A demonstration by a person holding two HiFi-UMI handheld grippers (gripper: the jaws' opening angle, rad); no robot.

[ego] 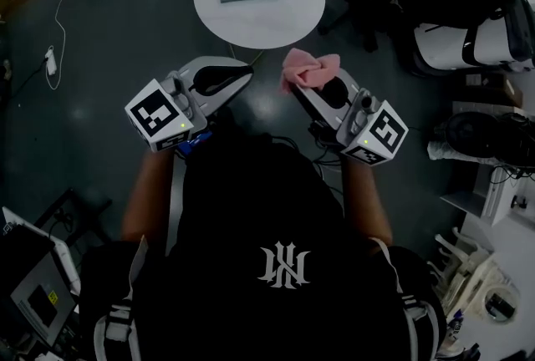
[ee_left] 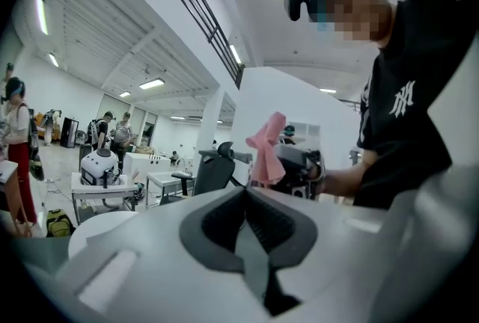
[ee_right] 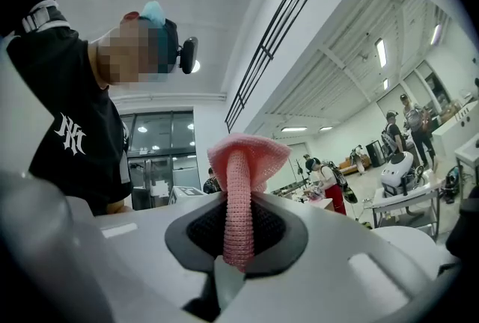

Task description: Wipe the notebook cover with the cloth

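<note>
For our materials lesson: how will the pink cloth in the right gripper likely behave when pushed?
Probably floppy: the pink cloth bunches and folds above the right gripper's jaws. Likely light: one narrow pinch holds it up. Knit texture should grip.

This is a large open robotics lab, more like a hall than an office room. A high white ceiling carries long strip lights [ee_left: 151, 83] and black rails [ee_left: 194, 7]. Further back, work tables hold rounded white machines [ee_left: 97, 164], and several people [ee_left: 112, 131] (some wearing backpacks) stand among them. A black office chair [ee_left: 213, 168] sits nearby. From above, the dark floor [ego: 125, 25] has a loose white cable [ego: 58, 12] trailing over it. Around it are a round white tabletop [ego: 292, 17], a small screen [ego: 38, 297] and more white equipment [ego: 485, 42] crowded along the edge with boxes and wires.
</note>
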